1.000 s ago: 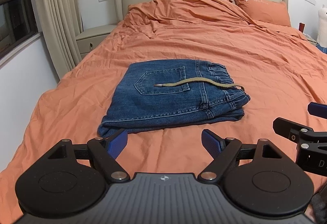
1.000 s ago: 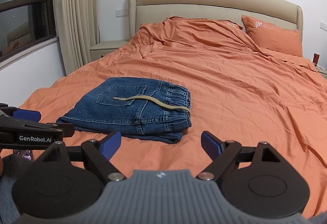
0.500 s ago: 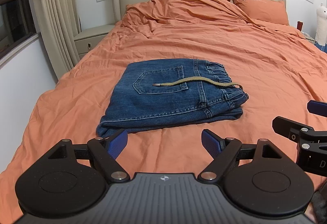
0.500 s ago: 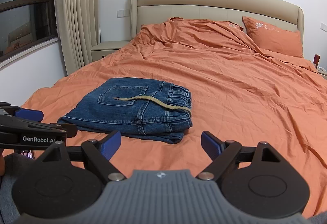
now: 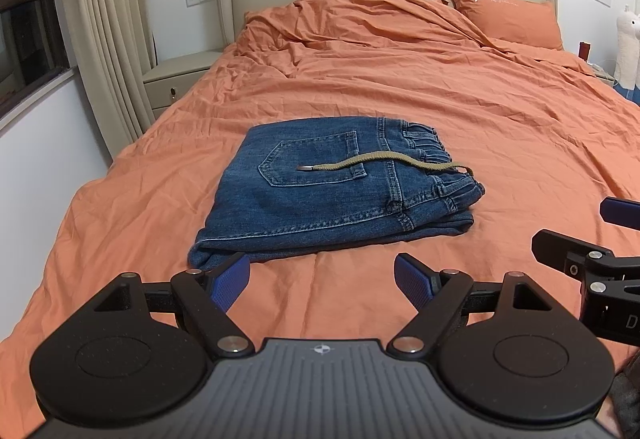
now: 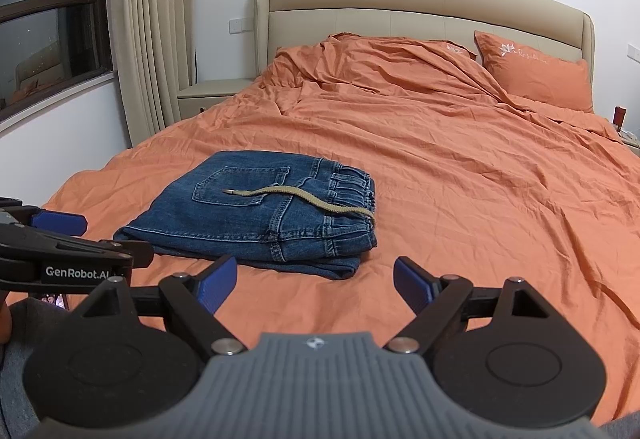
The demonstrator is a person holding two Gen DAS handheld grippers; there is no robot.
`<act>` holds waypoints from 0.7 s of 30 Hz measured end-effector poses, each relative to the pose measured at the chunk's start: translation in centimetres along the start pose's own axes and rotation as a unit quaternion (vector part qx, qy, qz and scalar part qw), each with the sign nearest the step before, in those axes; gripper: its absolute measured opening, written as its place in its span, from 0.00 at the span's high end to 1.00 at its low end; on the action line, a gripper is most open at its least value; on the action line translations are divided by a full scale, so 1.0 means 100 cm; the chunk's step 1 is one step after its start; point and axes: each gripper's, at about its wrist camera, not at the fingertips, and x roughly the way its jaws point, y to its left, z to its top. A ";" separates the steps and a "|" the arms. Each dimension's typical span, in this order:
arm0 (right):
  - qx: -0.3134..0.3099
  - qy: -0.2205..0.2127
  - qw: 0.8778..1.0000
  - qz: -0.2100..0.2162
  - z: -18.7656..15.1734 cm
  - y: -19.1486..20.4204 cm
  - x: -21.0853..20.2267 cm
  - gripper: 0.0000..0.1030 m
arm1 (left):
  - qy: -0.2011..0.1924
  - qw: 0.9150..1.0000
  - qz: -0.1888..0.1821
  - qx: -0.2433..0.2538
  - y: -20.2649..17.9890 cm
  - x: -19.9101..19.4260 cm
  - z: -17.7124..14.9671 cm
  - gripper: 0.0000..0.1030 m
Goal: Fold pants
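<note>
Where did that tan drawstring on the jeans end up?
The drawstring lies on top of the folded jeans, running from the waistband on the right across the back pocket, on the orange bed ahead of both open grippers.

Folded blue jeans (image 5: 320, 195) on bed

Bedroom, white walls. Bed (image 6: 460, 167) with orange sheet, rumpled toward the beige padded headboard (image 6: 420, 7). Orange pillow (image 6: 536, 75) against the headboard's right end. Beige nightstand (image 6: 208, 95) just left of the headboard, wall socket (image 6: 240, 25) above it. Cream curtain (image 6: 148, 39) left of the nightstand, then a dark-framed window (image 6: 52, 39), dark outside. White plush toy (image 5: 626, 47) off the bed's right edge.
</note>
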 end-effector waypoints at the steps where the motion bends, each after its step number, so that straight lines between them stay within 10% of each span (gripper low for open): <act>1: 0.000 0.000 1.000 0.000 0.000 0.000 0.000 0.21 | 0.000 1.000 0.000 0.000 0.000 0.000 0.000 0.07; 21: 0.001 0.002 1.000 0.000 0.000 -0.001 -0.003 0.21 | -0.003 1.000 -0.002 0.003 0.001 -0.003 0.000 0.10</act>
